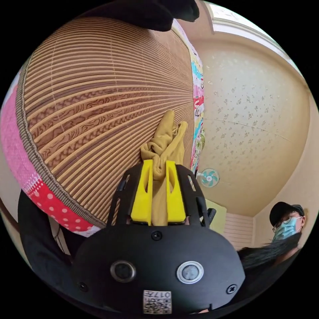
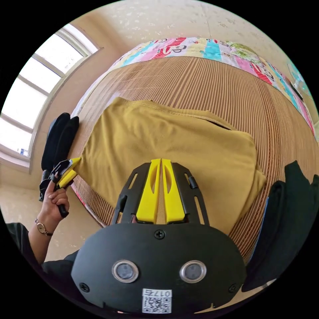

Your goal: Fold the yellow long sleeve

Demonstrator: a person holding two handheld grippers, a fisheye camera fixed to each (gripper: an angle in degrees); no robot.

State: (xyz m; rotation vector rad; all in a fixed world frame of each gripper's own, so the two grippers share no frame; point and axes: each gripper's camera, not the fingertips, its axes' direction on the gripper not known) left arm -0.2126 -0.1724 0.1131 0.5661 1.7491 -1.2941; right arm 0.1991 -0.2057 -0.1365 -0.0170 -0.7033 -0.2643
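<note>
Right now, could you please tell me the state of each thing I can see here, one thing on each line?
Yellow long sleeve: lying partly folded on the striped mat, one corner pulled out.
Left tongs: shut on a bunch of the yellow fabric; in the right gripper view they pinch the garment's corner.
Right tongs: jaws closed together above the garment; a grip cannot be told.
Striped mat: spread flat on the bed.
Black garments: lying at the mat's edge.

A striped bamboo mat (image 2: 232, 99) covers a patchwork quilt (image 2: 206, 46), dark clothes (image 2: 285, 219) at its edge.
</note>
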